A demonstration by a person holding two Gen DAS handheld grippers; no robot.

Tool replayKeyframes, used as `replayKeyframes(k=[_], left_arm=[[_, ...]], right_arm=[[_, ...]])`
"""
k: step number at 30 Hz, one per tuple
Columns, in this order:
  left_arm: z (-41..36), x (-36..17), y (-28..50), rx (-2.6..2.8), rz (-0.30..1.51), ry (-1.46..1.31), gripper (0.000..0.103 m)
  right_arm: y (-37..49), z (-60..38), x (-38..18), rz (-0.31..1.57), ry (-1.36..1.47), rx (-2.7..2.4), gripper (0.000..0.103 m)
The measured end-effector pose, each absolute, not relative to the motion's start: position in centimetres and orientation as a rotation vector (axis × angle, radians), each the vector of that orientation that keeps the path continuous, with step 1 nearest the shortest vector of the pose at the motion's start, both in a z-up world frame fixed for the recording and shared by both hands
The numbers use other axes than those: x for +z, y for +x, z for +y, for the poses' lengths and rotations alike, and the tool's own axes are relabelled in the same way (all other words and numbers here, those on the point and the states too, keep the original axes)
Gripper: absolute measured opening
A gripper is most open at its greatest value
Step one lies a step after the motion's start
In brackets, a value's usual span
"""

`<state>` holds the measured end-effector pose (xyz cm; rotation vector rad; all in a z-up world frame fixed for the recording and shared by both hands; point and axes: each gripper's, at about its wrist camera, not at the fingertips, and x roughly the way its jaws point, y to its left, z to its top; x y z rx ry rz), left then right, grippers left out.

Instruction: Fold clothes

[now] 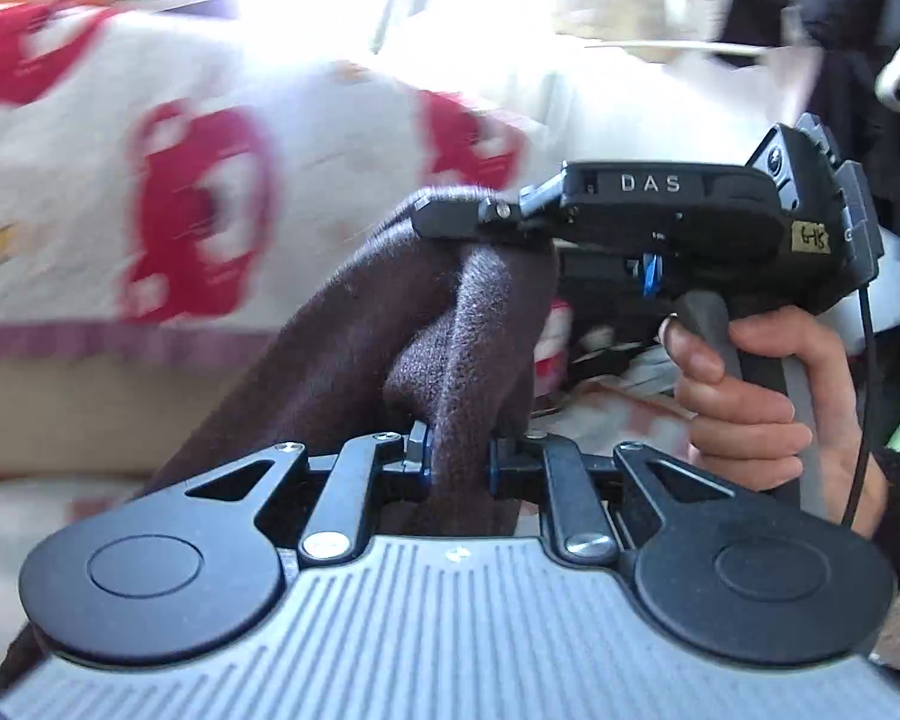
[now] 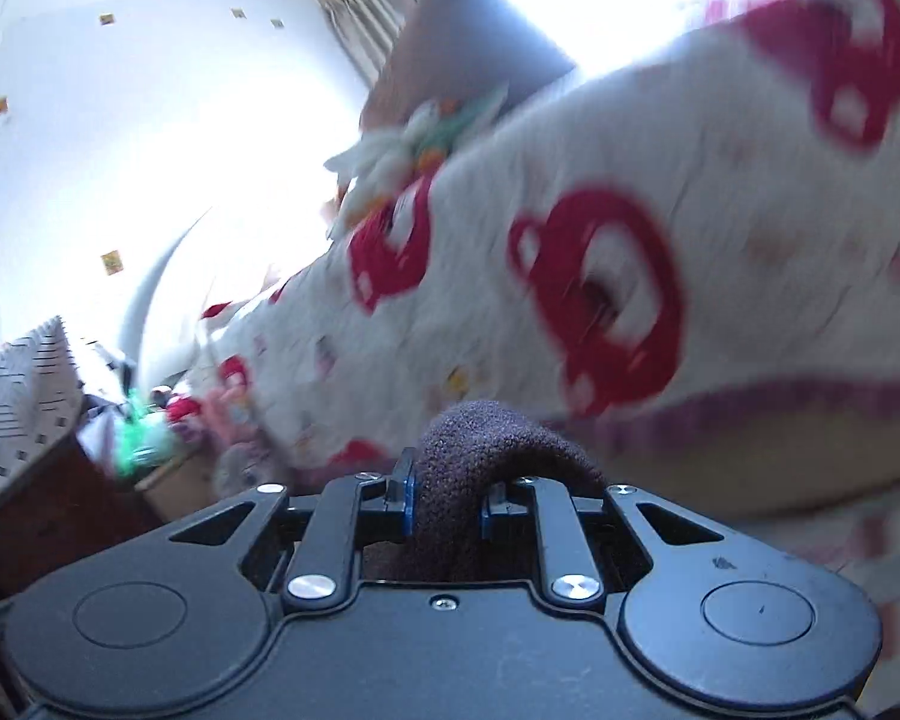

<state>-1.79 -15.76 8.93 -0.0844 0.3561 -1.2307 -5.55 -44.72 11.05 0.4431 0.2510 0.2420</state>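
A bunched fold of the dark brown knit garment [image 1: 450, 324] is clamped between the jaws of the left gripper [image 1: 455, 457], and another bunch of the same fabric [image 2: 480, 456] is pinched by the right gripper [image 2: 447, 501], seen side-on in the left view [image 1: 450, 219]. The garment is thus held off the white bedspread with red prints [image 1: 210, 180] by two points, so the lifting-and-spreading step appears to be in hand; next, the grippers would likely need drawing apart to stretch it flat. Both grippers are pointed roughly level, the right handle being gripped by a hand [image 1: 762, 396].

Home bedroom, patterned quilt [image 2: 720, 192] on bed
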Motion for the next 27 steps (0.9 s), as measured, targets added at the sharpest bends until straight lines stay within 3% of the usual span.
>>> replayKeyframes(k=[4,6,9,10,14,16,18,20,27], left_arm=[[-18.3,11.6,-2.7,-1.325,0.337,-0.132,0.015],[-19.6,10.8,-1.8,-1.286,0.378,-0.094,0.015],[-21.0,7.4,-1.4,-1.121,0.428,0.069,0.013],[-21.3,5.8,-1.5,-1.051,0.442,0.142,0.008],[-19.1,-0.1,1.4,-0.87,0.612,0.163,0.004],[-16.8,-2.7,4.2,-0.785,0.739,0.1,0.004],[-14.0,-5.1,6.2,-0.671,0.844,0.062,0.004],[-11.7,-7.3,7.4,-0.605,0.924,0.012,0.004],[-8.5,-10.9,4.4,-0.547,1.029,-0.063,0.005]], right_arm=[[-6.6,-45.8,15.7,0.189,0.334,0.227,0.022],[-4.8,-45.2,15.0,0.283,0.279,0.251,0.023],[-0.5,-46.0,8.8,0.45,0.351,0.16,0.027],[1.1,-46.2,6.2,0.512,0.361,0.132,0.027],[4.4,-45.2,-2.4,0.674,0.402,0.153,0.039],[5.2,-45.0,-5.5,0.73,0.453,0.219,0.04],[4.6,-45.3,-6.7,0.73,0.458,0.245,0.044],[3.1,-46.7,-7.0,0.722,0.43,0.183,0.059],[0.8,-52.8,-10.4,0.844,0.488,0.009,0.063]])
